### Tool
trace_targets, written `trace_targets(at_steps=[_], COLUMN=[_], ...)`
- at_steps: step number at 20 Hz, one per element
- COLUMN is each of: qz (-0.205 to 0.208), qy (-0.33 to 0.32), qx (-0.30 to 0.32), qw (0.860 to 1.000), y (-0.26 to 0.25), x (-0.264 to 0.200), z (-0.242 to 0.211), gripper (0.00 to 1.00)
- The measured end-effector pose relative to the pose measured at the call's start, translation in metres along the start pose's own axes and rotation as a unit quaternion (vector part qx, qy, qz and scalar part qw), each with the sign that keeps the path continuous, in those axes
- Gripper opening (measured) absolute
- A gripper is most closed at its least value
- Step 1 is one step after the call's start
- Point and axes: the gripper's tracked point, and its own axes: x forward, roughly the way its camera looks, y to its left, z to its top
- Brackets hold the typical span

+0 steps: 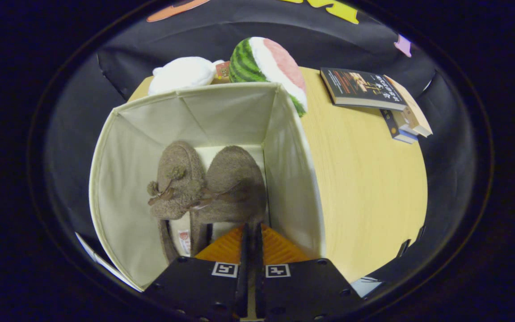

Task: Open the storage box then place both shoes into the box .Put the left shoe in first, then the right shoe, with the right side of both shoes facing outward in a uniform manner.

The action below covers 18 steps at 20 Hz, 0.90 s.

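An open cream fabric storage box [128, 179] stands on the wooden table. Two brown fuzzy slippers lie side by side on its floor, toes pointing away from me. The left-hand slipper [175, 179] has a small pompom and bow, and its inner sole shows at the heel. The right-hand slipper [235, 183] lies against it, close to the box's right wall. My gripper [251, 235] reaches down into the box, its orange fingers [226, 248] nearly together and pinching the heel rim of the right-hand slipper.
Behind the box sit a white plush toy [181, 74] and a watermelon-slice plush [268, 67]. A stack of books [373, 96] lies at the table's far right. Bare wooden tabletop [365, 188] stretches to the right of the box.
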Motion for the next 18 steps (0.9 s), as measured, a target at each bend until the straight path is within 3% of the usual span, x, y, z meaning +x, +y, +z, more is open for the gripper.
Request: trace_targets(at_steps=[3, 4, 5, 9, 11, 15, 18], qz=[0.006, 0.015, 0.022, 0.037, 0.041, 0.061, 0.044], qy=[-0.008, -0.014, -0.019, -0.067, -0.104, -0.164, -0.228], qx=[-0.009, -0.012, -0.014, -0.03, -0.028, 0.0, 0.02], qw=[1.0, 1.0, 0.999, 0.997, 0.993, 0.985, 0.972], y=[0.004, 0.009, 0.01, 0.004, -0.01, -0.051, -0.107], x=[-0.016, -0.022, -0.031, -0.08, -0.111, -0.173, -0.217], z=[-0.003, -0.002, -0.004, 0.001, 0.003, 0.0, -0.001], gripper=[0.15, 0.33, 0.39, 0.9, 0.96, 0.96, 0.96])
